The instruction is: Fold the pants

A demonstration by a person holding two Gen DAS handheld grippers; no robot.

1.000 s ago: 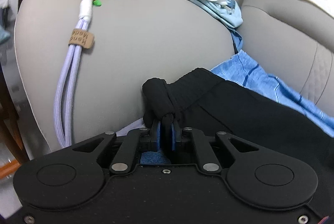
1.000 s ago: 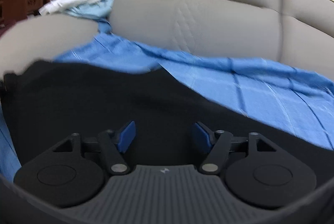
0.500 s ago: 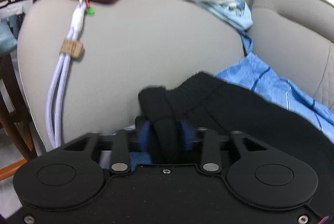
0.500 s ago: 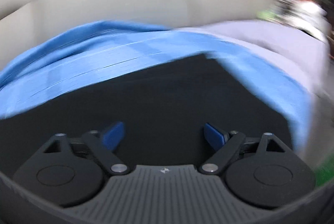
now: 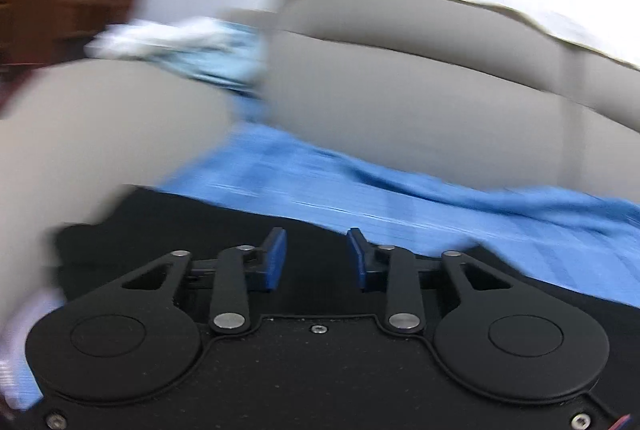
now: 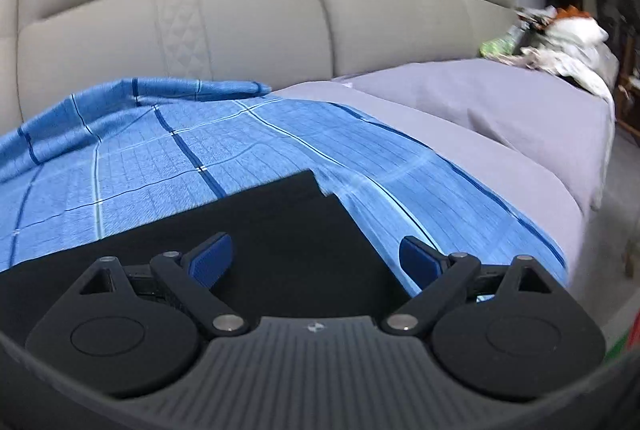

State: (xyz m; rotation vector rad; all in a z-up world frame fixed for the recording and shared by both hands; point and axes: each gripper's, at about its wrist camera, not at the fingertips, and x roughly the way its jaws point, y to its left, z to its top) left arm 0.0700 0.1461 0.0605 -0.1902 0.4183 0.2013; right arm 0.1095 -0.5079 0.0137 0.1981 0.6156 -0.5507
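Black pants (image 6: 248,230) are laid flat on the blue checked sheet (image 6: 160,157) covering the sofa (image 6: 248,17) seat, in front of the backrest. One square end of the pants, most likely the hem, is seen just ahead of the right tongs (image 6: 316,258).

Right tongs: spread wide, nothing held, hovering just above the fabric. Left tongs (image 5: 316,256): partly parted, nothing pinched, over the pants' far-left part (image 5: 192,222); that view is motion-blurred, so contact cannot be told.

Handling, as judged: light, limp, non-fragile cloth; it will drape and sag, and may slide on the sheet. A pinch at the hem corners (image 6: 310,175) is advised, both layers taken together, with the fold carried low so the layers are kept aligned.
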